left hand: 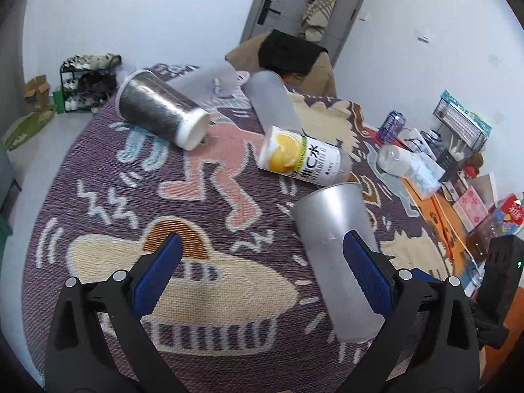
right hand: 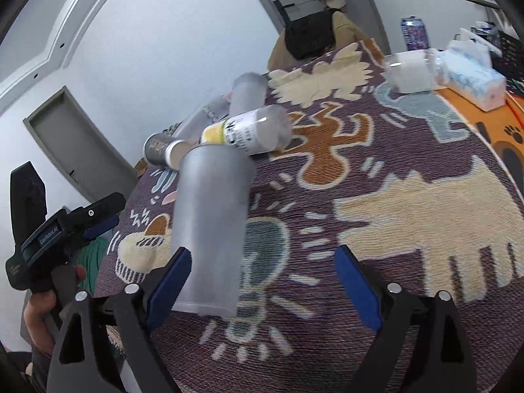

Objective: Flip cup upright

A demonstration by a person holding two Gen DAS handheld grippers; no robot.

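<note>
A frosted grey cup [left hand: 334, 249] stands on the patterned cloth, wide end up, leaning slightly. It also shows in the right wrist view [right hand: 209, 229]. My left gripper [left hand: 262, 271] is open, and the cup sits just inside its right finger [left hand: 366, 271]. My right gripper [right hand: 262, 281] is open, with the cup by its left finger [right hand: 170, 281]. Neither gripper holds anything. The left gripper's body [right hand: 65, 229] shows at the left edge of the right wrist view.
Several cups lie on their sides further back: a dark glittery one [left hand: 160, 111], a lemon-print one [left hand: 301, 157], frosted ones [left hand: 271, 98], a clear one [left hand: 396, 160]. A tissue pack [right hand: 475, 82], a purple can [right hand: 414, 32] and clutter sit at the right.
</note>
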